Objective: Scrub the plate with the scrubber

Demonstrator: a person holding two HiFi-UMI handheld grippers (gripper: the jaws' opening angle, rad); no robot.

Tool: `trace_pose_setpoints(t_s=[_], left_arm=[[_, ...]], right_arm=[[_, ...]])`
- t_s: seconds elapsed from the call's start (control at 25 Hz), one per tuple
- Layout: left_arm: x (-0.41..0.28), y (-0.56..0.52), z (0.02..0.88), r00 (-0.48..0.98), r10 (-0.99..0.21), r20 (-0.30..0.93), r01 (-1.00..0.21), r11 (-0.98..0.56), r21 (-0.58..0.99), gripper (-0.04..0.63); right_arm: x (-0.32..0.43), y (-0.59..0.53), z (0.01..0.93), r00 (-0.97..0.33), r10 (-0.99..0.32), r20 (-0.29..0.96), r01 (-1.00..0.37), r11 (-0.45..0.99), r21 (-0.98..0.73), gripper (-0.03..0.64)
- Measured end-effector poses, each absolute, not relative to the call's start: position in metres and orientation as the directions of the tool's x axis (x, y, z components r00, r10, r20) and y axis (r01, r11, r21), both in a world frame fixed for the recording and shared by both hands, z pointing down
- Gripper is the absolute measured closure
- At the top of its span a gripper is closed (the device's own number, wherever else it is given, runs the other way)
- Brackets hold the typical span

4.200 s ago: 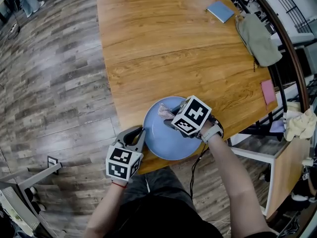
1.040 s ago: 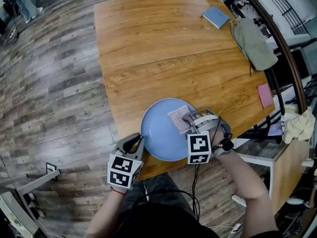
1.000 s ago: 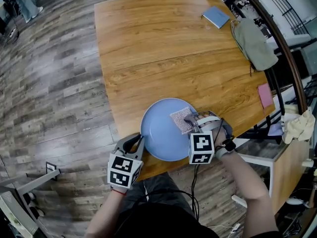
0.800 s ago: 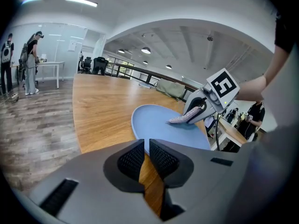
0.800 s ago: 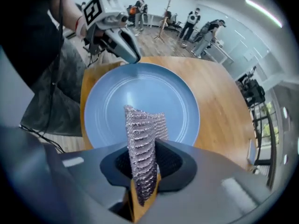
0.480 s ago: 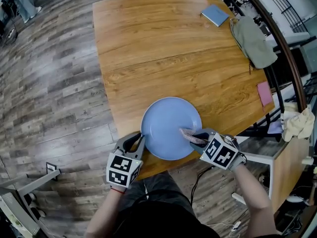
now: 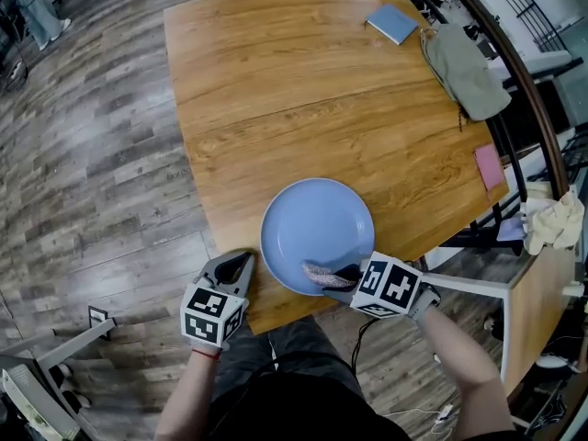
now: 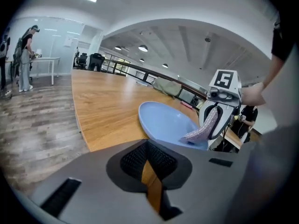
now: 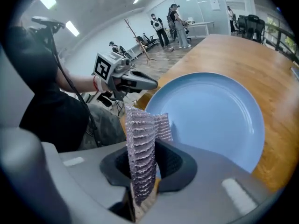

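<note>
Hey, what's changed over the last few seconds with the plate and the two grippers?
The right gripper, shut on the scrubber, swept from the plate's far half, round its right side, to its near rim. The left gripper came away from the plate's near-left rim. Its jaws have just been closing, with nothing between them. The plate stayed where it was on the table.

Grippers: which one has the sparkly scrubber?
The right gripper: the scrubber is pinched between its fingers, over the blue plate. The left gripper has just closed its fingers on nothing, beside the plate.
</note>
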State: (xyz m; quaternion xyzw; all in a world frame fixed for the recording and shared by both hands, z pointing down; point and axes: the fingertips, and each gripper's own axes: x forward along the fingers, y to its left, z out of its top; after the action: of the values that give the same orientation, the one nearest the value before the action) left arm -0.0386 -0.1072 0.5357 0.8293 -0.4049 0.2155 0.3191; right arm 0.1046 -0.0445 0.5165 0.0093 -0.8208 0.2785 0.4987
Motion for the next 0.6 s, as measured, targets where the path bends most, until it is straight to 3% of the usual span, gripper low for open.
trace_pose_setpoints(t_s=[0.28, 0.6], left_arm=[[-0.021, -0.101, 0.547, 0.562, -0.475, 0.677, -0.801, -0.517, 0.303, 0.598], [-0.013, -0.097, 0.552, 0.569, -0.433, 0.699, -0.787, -0.533, 0.311, 0.6]], right_arm=[[0.061, -0.032, 0.515, -0.532, 0.444, 0.721, -0.137, 0.795, -0.591, 0.532], [0.029, -0.063, 0.514, -0.541, 0.47, 0.697, -0.078, 0.797, -0.598, 0.532]])
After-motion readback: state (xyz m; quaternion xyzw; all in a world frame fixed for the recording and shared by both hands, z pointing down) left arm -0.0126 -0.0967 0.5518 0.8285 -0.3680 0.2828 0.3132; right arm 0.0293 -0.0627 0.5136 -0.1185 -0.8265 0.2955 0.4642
